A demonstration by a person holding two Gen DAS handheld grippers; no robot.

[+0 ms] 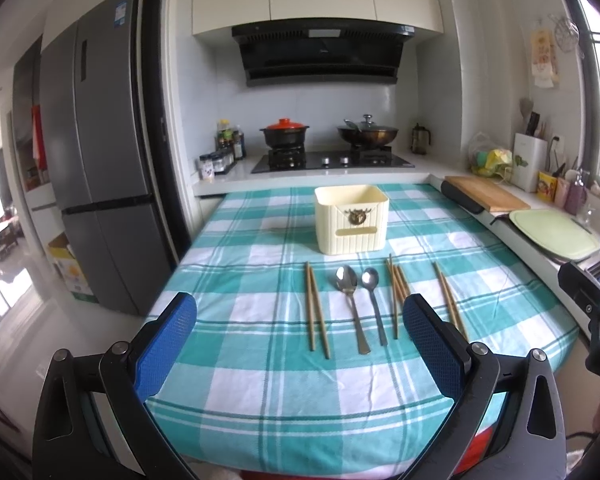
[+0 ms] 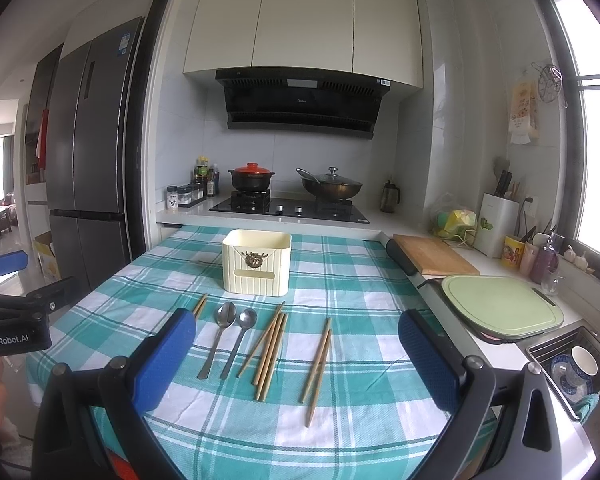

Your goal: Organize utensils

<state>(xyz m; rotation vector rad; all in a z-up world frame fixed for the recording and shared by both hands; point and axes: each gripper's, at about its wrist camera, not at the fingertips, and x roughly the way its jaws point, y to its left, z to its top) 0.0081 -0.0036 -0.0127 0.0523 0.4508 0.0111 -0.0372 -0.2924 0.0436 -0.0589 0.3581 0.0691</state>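
Note:
A cream utensil box (image 1: 352,218) (image 2: 257,261) stands on the green checked tablecloth (image 1: 260,360) (image 2: 360,300). In front of it lie a left pair of wooden chopsticks (image 1: 316,308) (image 2: 199,305), two metal spoons (image 1: 350,304) (image 2: 220,332), a middle bunch of chopsticks (image 1: 396,292) (image 2: 270,352) and a right pair (image 1: 448,298) (image 2: 318,364). My left gripper (image 1: 300,320) is open and empty above the near table edge. My right gripper (image 2: 296,336) is open and empty, hovering before the middle chopsticks.
A stove (image 2: 288,208) with a red-lidded pot (image 2: 251,178) and a wok (image 2: 332,186) is behind the table. A wooden board (image 2: 432,258), a green cutting board (image 2: 500,304) and a sink (image 2: 572,368) are on the right. A fridge (image 1: 100,152) stands left.

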